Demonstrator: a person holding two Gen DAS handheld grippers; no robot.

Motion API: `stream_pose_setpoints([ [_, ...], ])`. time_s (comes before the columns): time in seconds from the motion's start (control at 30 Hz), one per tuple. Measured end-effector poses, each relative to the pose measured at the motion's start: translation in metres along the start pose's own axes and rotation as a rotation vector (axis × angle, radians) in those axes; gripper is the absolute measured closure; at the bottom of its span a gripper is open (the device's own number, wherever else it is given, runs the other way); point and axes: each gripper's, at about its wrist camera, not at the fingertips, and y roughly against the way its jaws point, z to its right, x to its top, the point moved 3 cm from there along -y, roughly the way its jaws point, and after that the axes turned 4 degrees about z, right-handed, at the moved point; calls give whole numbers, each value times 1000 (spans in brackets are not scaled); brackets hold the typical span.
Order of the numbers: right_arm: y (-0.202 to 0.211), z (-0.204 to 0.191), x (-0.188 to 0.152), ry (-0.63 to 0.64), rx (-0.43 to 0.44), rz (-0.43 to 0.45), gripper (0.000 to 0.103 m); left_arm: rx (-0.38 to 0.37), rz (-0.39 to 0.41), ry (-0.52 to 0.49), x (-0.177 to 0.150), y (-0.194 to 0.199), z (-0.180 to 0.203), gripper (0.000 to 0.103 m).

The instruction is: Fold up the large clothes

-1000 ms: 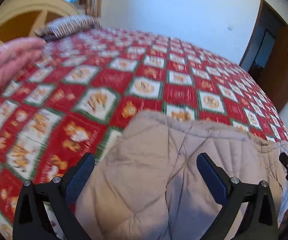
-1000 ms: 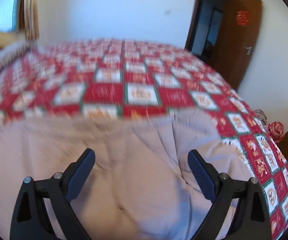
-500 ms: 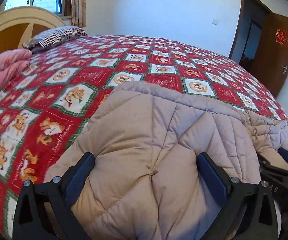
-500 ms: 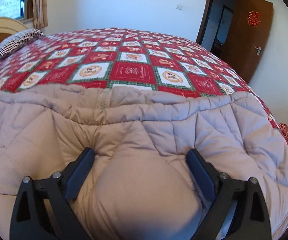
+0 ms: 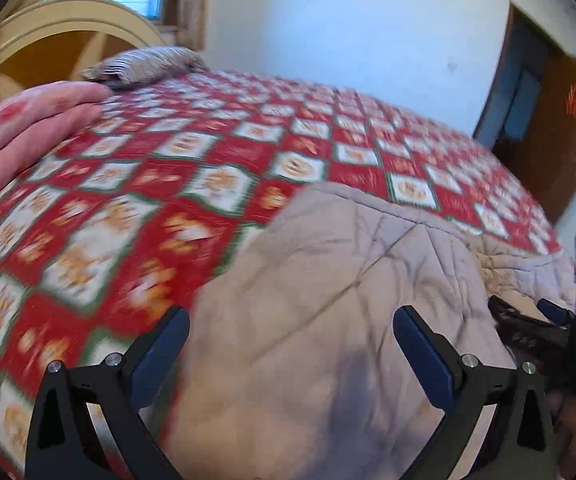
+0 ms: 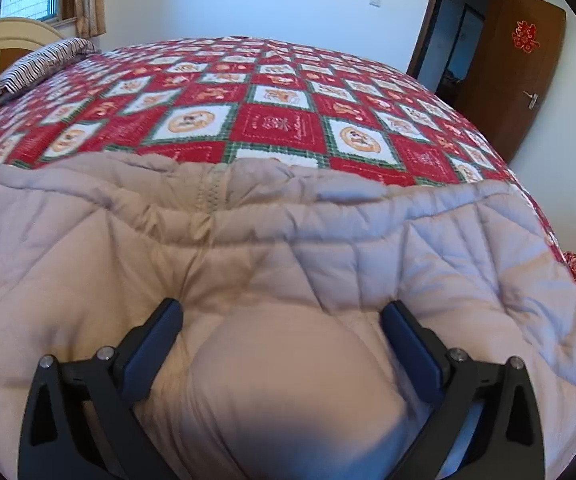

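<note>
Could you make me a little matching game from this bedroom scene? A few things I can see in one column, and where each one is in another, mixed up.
Things:
1. beige quilted coat
2. striped pillow
3. red paper ornament
4. pink folded blanket

Places:
A. on the brown door
B. at the left edge of the bed, in front of the pillow
C. spread on the near side of the bed, under both pairs of open jaws
D. at the head of the bed, by the headboard

Right pairs: 1-C, 2-D, 3-A, 4-B
</note>
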Motion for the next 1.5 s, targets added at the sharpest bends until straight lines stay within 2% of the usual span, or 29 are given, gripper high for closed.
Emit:
stream_pose_setpoints([
  [0.03, 18, 1, -2, -5, 25, 27, 4, 9, -2, 9, -6, 4, -9, 1],
  [0.1, 56, -2, -13, 43, 87, 111, 4, 17, -59, 47, -26, 1, -29, 1],
  [0.2, 85, -4, -36, 124, 3, 173, 4, -6, -148, 166, -52, -14, -50, 1],
  [0.23, 87, -2, -44, 115, -8, 171, 4, -22, -145, 197, -55, -15, -53, 1],
  [0.3, 83, 4, -60, 75, -6, 137, 4, -20, -113, 193, -56, -12, -49, 1],
  [0.4, 72, 5, -73, 40, 25, 127, 2, -65, -123, 178, -58, -14, -37, 1],
  [0.5, 67, -1, -74, 72, 1, 132, 0, -112, -121, 146, -62, -13, -18, 1],
  [0.6, 62, -5, -76, 98, -10, 123, 0, -114, -117, 110, -65, -12, -9, 1],
  [0.9, 57, -5, -78, 103, -6, 116, 0, -109, -114, 81, -65, -14, -7, 1],
  [1.1, 55, -7, -78, 107, -10, 112, 0, -156, -129, 91, -64, -17, -9, 1],
  [1.17, 53, -7, -78, 108, -9, 108, 0, -174, -130, 95, -64, -14, -9, 6],
  [1.23, 53, -8, -78, 114, -15, 106, 0, -196, -132, 100, -63, -10, -8, 25],
  [1.4, 54, -11, -77, 127, -35, 108, 0, -227, -95, 75, -55, 10, -6, 56],
  [1.5, 54, -11, -77, 128, -39, 112, 0, -269, -83, 116, -54, 13, -10, 59],
])
